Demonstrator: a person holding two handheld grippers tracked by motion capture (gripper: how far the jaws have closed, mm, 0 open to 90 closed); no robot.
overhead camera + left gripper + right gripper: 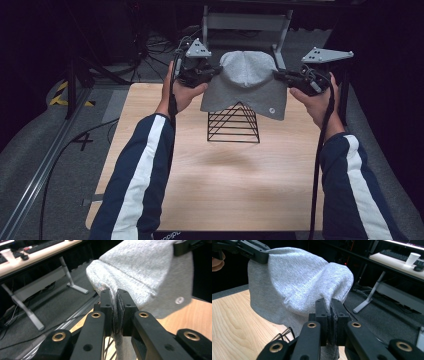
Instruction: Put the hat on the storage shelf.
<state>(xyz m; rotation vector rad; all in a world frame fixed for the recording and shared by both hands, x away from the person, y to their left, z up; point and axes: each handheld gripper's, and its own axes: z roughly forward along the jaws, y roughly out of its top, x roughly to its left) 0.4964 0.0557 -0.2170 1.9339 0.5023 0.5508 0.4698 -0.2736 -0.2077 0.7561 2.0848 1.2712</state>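
Note:
A grey knit beanie (247,82) hangs stretched in the air between my two grippers, above the tip of a black wire pyramid stand (234,125) on the wooden table (210,180). My left gripper (216,71) is shut on the beanie's left edge; in the left gripper view the fabric (145,272) is pinched between the jaws at the left gripper (117,293). My right gripper (278,75) is shut on the right edge, with cloth (297,282) clamped at the right gripper (330,302). A small round tag (270,111) shows on the folded brim.
The stand sits toward the back middle of the table. Behind the table stands a grey metal frame (245,22), with cables on the floor. A desk with a keyboard and a paper cup (412,258) lies farther off. A rail (45,165) runs along the left.

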